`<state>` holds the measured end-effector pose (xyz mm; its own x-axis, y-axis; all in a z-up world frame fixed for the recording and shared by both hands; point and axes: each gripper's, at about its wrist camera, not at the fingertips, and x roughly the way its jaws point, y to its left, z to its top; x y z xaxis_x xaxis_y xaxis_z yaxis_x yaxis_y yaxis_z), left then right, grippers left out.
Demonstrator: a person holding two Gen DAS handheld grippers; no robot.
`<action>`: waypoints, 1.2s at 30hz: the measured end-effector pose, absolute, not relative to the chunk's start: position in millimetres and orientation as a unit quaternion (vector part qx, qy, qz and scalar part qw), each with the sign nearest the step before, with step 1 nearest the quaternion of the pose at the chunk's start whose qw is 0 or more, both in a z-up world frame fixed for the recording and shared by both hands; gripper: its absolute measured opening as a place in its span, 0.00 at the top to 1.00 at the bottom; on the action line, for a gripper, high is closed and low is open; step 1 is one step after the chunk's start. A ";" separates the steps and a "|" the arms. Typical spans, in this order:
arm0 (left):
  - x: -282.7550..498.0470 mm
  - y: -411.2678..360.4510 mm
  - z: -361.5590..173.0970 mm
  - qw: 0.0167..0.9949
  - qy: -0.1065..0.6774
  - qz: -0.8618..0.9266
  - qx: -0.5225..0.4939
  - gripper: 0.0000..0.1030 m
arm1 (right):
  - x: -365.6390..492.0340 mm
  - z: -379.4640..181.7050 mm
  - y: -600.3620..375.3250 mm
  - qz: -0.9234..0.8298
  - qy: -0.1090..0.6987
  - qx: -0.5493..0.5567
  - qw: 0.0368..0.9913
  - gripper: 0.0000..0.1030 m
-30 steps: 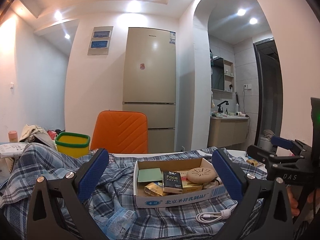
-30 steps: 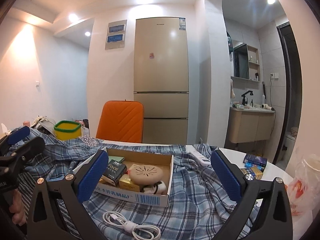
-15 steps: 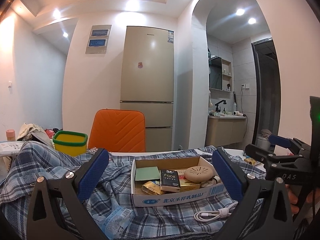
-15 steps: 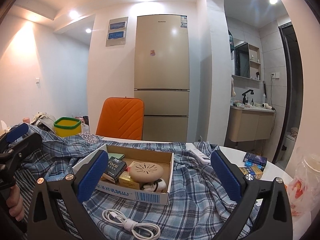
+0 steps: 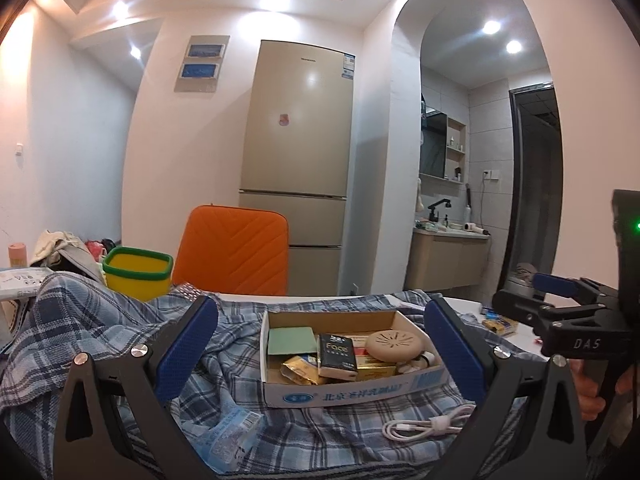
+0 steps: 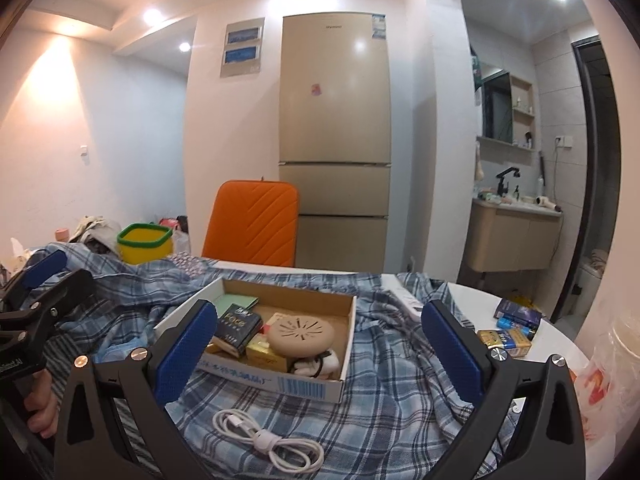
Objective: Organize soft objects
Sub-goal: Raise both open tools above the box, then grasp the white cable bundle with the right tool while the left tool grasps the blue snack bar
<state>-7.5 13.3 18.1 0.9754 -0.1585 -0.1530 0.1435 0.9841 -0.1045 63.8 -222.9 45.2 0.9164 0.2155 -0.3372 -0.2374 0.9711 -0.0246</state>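
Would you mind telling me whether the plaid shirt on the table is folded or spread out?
Spread out and rumpled: the plaid shirt lies across the table in loose wrinkles, under the cardboard box and the white cable.

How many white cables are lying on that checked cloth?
1: a coiled white cable lies on the plaid cloth just in front of the cardboard box; folds could hide others.

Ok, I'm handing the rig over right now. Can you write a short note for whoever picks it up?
Left gripper: open, empty, held above the plaid cloth.
Right gripper: open, empty, held above the same cloth.
The cloth lies rumpled over the table, with the cardboard box of small items and a white cable lying on top of it.
Done: nothing visibly tidied yet.
Left: probably clear the box and cable off the cloth, then fold it.
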 end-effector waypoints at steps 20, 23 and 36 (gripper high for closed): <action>5.3 -10.8 7.4 0.977 0.190 -0.095 0.008 0.04 | 96.3 -11.8 -190.2 0.211 0.394 -0.109 0.888 0.15; 10.5 -9.3 3.7 0.974 0.204 -0.096 0.003 0.06 | 103.5 -27.4 -180.7 0.228 0.422 -0.132 0.867 0.22; 26.3 -0.3 -7.6 0.964 0.250 -0.091 -0.024 0.11 | 121.5 -65.3 -165.4 0.280 0.486 -0.176 0.809 0.42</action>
<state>26.3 -0.3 -7.6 0.8588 -0.1877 -0.4766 0.1641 0.9822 -0.0911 121.5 -165.4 -65.3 0.3703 0.2817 -0.8852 -0.6234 0.7818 -0.0120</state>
